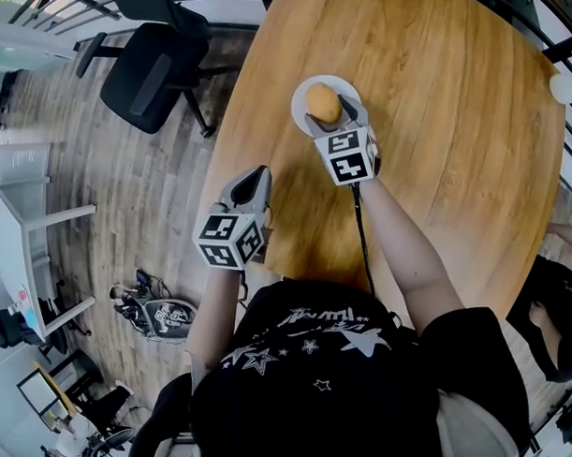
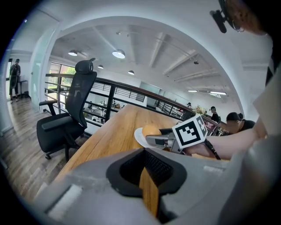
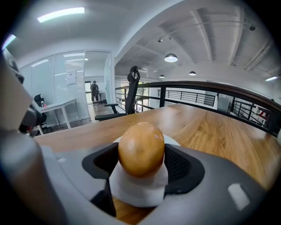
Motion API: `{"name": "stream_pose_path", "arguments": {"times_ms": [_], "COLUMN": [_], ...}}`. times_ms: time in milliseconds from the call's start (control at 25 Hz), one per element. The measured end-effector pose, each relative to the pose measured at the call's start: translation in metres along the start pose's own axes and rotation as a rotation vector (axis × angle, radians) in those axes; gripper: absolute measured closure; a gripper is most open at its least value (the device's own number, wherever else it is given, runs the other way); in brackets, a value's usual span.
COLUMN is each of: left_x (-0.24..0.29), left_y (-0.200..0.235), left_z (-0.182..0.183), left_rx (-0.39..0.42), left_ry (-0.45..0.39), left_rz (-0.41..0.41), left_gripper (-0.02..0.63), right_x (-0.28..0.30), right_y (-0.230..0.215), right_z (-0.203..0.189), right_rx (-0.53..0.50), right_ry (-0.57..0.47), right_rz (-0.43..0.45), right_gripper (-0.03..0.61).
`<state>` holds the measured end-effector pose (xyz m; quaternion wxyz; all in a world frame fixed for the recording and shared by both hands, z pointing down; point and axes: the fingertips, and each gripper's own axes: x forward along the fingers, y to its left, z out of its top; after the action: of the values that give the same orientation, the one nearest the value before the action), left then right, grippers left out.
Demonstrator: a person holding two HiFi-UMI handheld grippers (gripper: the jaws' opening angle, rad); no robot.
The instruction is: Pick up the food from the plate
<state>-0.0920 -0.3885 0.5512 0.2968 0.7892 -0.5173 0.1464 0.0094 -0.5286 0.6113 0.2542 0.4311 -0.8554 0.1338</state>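
Note:
A round golden-brown piece of food (image 1: 322, 101) sits on a small white plate (image 1: 301, 95) on the far side of the wooden table (image 1: 448, 135). My right gripper (image 1: 331, 115) reaches over the plate's near rim, one jaw on each side of the food. In the right gripper view the food (image 3: 141, 148) fills the gap and both pads touch it, with the plate (image 3: 138, 191) underneath. My left gripper (image 1: 254, 182) hovers shut and empty over the table's near left edge. From the left gripper view I see the food (image 2: 151, 130), the plate (image 2: 138, 137) and my right gripper (image 2: 159, 140) ahead.
A black office chair (image 1: 151, 73) stands off the table's far left corner. A white desk (image 1: 24, 214) and a bag (image 1: 161, 317) on the floor lie to the left. Another person (image 1: 557, 312) sits at the table's right edge.

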Motion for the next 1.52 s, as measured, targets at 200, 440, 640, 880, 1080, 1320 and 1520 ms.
{"name": "stream_pose_path", "arguments": {"times_ms": [200,440,640,880,1080,1320,1520], "left_x": [-0.006,-0.021,-0.036,-0.053,-0.069,-0.093,-0.116], "left_y": [0.001,0.0,-0.001,-0.014,-0.024,-0.037,-0.048], "left_z": [0.005,0.006,0.003,-0.004,-0.014,-0.03,-0.039], "left_rx": [-0.017,0.002,-0.006,0.032,0.043,0.06,0.109], "left_ry": [-0.02,-0.036,-0.054,-0.059,-0.072,-0.082,-0.086], "left_rz": [-0.013,-0.024,-0.033,-0.081,-0.115,-0.161,-0.195], "left_gripper": [0.614,0.612,0.612,0.613,0.612,0.613,0.612], "right_x": [-0.01,-0.032,-0.059,-0.093,-0.122,-0.16,-0.193], "right_y": [0.003,0.007,0.015,0.026,0.036,0.049,0.064], "right_z": [0.001,0.013,0.018,0.021,0.017,0.012,0.011], "right_rx": [0.062,0.089,0.085,0.094,0.096,0.114,0.111], "right_ry": [0.011,-0.031,-0.059,-0.088,-0.11,-0.137,-0.159], "right_rz": [0.008,0.003,-0.013,-0.043,-0.075,-0.118,-0.149], "right_gripper": [0.252,0.252,0.253,0.252,0.252,0.252,0.252]}}
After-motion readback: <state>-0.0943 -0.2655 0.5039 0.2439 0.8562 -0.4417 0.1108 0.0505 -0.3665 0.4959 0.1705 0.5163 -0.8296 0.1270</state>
